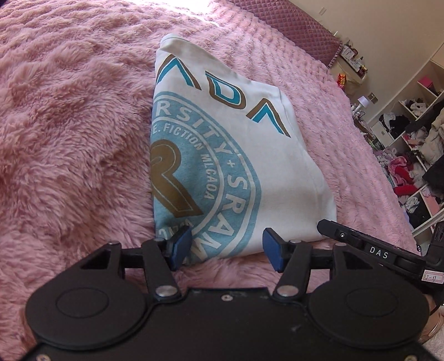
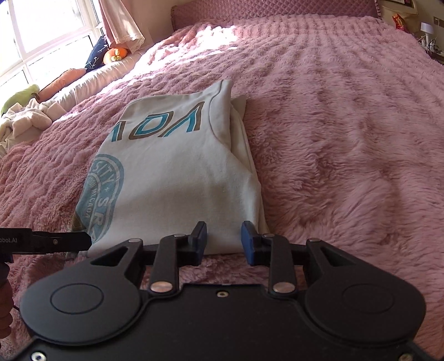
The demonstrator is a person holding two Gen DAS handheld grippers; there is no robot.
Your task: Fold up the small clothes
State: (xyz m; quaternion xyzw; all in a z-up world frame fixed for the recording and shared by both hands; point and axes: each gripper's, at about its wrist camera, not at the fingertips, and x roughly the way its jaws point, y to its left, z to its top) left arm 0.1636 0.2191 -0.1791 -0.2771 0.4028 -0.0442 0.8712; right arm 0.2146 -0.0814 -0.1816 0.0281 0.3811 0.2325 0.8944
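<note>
A white T-shirt (image 1: 249,155) with a light blue round print and blue-and-brown letters lies folded into a narrow stack on the pink fluffy bedspread (image 1: 69,125). My left gripper (image 1: 226,247) is open at the shirt's near edge, its blue pads on either side of the hem, holding nothing. In the right wrist view the same shirt (image 2: 177,177) lies ahead, with my right gripper (image 2: 224,241) open at its near right corner, empty. The right gripper's finger also shows in the left wrist view (image 1: 360,244), and the left gripper's finger in the right wrist view (image 2: 55,241).
The pink bedspread (image 2: 347,125) spreads all around. A quilted headboard (image 2: 263,8) stands at the far end. Cushions and soft toys (image 2: 63,80) lie by the window on the left. Open shelves (image 1: 410,144) crammed with clothes stand to the right of the bed.
</note>
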